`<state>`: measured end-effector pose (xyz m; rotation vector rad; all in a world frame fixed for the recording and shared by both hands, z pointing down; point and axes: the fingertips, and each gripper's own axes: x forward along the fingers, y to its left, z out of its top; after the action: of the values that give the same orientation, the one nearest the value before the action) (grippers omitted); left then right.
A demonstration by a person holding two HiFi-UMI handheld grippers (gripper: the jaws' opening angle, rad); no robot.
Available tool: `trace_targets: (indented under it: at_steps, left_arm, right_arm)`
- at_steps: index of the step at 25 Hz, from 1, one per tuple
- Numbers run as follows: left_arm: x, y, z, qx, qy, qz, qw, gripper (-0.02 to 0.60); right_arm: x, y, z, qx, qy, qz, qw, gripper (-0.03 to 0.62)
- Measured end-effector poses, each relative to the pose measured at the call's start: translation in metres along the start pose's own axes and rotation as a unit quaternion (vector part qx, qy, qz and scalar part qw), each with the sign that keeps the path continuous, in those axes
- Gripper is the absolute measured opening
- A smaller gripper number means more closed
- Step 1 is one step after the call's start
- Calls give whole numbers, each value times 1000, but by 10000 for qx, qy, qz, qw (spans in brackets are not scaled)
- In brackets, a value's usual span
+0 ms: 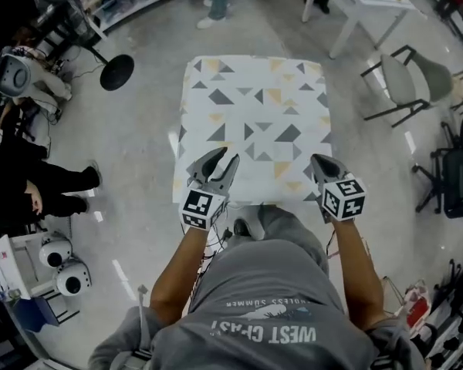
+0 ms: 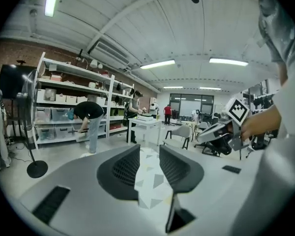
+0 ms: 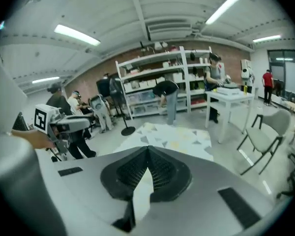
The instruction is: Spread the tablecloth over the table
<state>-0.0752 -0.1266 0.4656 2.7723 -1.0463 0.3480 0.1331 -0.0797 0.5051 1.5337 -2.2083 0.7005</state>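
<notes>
Tablecloth [image 1: 255, 122] — square, flat over table, white with grey and tan triangles. Left gripper [image 1: 227, 157] jaws partly apart, empty; right gripper [image 1: 318, 162] jaws together, empty. Grey shirt [image 1: 270, 307] — print "WEST COAST".

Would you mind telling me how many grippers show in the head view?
2. The left gripper, jaws apart, is over the tablecloth's near left edge; the right gripper, jaws together, is over its near right corner. None seems hidden.
</notes>
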Motion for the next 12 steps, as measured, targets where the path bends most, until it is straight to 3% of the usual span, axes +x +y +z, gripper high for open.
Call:
trace_targets:
  at_steps: [5, 12]
  left_arm:
    - [-29, -19, 59, 340, -511, -105, 9981, 109]
    - [-74, -41, 132, 647, -1242, -193, 9900, 81]
  right_arm:
    - [-31, 87, 97, -769, -1018, 558, 9903, 11]
    - [-87, 180, 167, -1522, -1783, 1063, 9663, 11]
